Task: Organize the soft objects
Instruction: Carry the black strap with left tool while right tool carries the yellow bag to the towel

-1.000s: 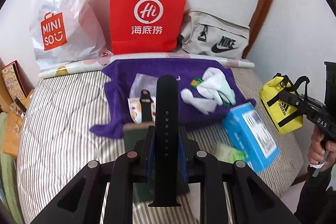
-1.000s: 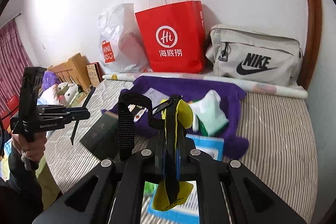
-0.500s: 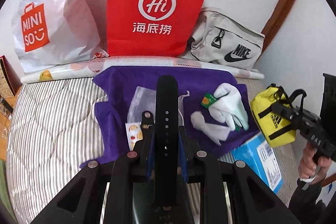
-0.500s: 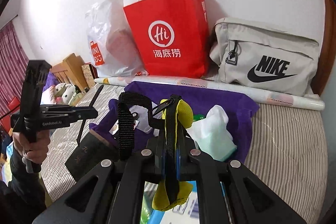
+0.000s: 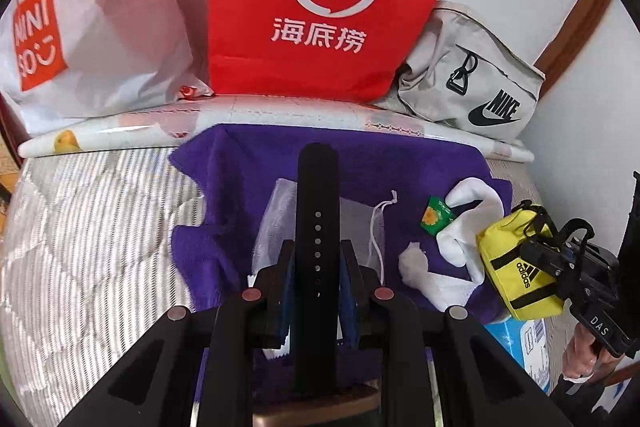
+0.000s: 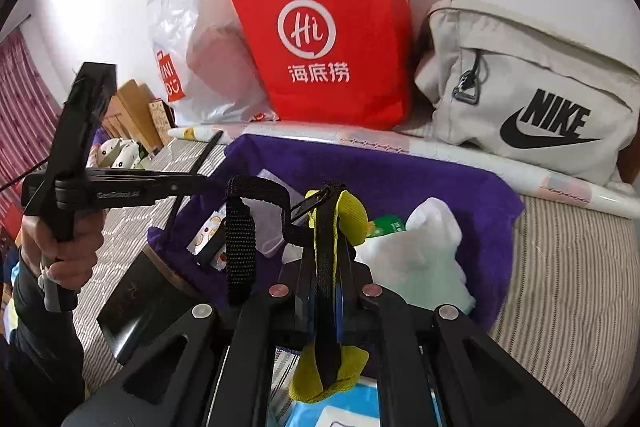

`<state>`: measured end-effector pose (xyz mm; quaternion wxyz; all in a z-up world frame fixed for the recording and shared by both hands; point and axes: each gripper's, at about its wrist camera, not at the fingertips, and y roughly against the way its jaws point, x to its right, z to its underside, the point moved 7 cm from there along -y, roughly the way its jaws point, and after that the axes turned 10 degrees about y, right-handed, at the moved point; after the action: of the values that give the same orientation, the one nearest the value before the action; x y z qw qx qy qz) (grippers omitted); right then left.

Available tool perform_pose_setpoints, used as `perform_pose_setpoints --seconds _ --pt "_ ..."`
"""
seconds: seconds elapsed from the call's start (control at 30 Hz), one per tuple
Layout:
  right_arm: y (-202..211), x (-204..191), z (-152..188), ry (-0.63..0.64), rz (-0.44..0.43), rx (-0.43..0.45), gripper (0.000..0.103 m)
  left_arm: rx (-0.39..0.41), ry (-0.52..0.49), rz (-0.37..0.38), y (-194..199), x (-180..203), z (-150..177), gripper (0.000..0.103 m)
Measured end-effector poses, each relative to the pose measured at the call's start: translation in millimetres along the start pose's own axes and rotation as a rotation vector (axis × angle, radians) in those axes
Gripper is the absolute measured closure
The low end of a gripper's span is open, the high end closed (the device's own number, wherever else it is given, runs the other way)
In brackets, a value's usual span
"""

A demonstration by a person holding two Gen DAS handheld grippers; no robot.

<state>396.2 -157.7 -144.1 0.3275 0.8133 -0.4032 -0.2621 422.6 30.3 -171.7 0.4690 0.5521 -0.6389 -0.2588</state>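
Hovering over the purple towel [image 5: 240, 195], our left fingers [image 5: 285, 279] clench a black strap [image 5: 317, 227]; our right fingers [image 6: 344, 291] clench a yellow pouch [image 6: 348, 215].

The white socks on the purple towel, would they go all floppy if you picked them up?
Probably yes. The white socks lie crumpled and bent on the purple towel, so they would likely droop from the tongs. They look thin and light, likely easy to lift. Being cloth, they should not roll or break, though one could slip loose from the other.
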Motion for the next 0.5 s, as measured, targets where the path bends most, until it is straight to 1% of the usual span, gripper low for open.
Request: perform_pose_setpoints --seconds 0.1,0.5 --pt "-4.0 -1.0 -1.8 0.008 -0.013 -0.008 0.096 -0.027 -0.002 -0.021 -9.5 -2.2 0.7 0.083" --pt "-18.5 4.8 -6.4 0.01 0.007 -0.053 0.095 -0.101 0.014 -0.034 -36.7 -7.4 -0.5 0.083"
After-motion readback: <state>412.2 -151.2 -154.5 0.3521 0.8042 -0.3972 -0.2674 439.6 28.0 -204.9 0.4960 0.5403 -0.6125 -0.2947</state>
